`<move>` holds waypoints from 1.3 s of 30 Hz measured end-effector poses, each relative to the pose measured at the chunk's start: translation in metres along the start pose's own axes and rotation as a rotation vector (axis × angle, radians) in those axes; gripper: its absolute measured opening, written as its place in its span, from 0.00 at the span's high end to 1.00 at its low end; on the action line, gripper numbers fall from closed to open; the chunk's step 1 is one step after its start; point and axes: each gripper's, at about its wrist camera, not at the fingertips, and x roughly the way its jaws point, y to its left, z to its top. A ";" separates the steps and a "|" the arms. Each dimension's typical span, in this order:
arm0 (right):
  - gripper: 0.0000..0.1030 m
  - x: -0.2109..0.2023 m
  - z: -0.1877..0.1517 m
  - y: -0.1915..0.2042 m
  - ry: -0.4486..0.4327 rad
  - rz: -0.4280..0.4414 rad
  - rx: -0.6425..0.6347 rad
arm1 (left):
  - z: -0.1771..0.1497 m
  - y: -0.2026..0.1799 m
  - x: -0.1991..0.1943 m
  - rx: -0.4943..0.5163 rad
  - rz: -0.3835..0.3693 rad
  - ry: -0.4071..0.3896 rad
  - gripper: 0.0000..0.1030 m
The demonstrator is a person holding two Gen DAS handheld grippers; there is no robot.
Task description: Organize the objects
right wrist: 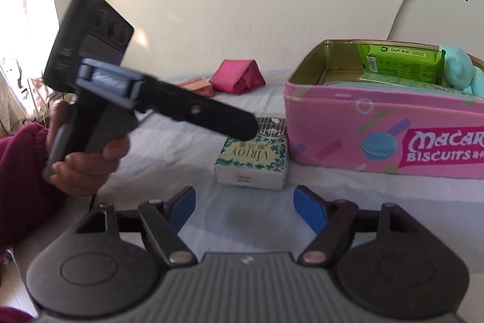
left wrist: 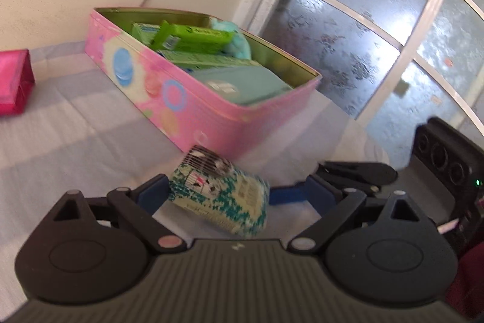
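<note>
Pink biscuit tin (right wrist: 378,123) sits open on the bed, already holding green packets. Tissue pack (left wrist: 220,196) lies just beside it, between our left gripper (left wrist: 217,196) fingers, which stand spread and not gripping. Right gripper (right wrist: 243,206) is released, empty. Risk: a skewed closure pushes the pack away. Motion blur hides pad contact.

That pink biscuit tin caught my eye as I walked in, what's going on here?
A person is tidying small items into the pink tin, with a gripper in each hand. The left gripper is open around a tissue pack lying beside the tin. The right gripper hangs open and empty. A pink packet waits farther back.
</note>
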 end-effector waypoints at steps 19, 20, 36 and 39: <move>0.29 -0.031 -0.016 -0.017 -0.003 -0.139 -0.029 | -0.009 -0.022 0.019 -0.184 0.131 0.045 0.20; 0.30 -0.027 -0.013 -0.015 -0.001 -0.139 -0.051 | -0.010 -0.023 0.019 -0.185 0.141 0.032 0.22; 0.48 -0.061 0.020 -0.014 -0.228 -0.149 -0.114 | 0.064 -0.085 0.018 -0.005 0.220 -0.149 0.36; 0.48 -0.055 0.041 -0.031 -0.249 -0.182 -0.110 | 0.085 -0.074 0.041 -0.008 0.263 -0.141 0.36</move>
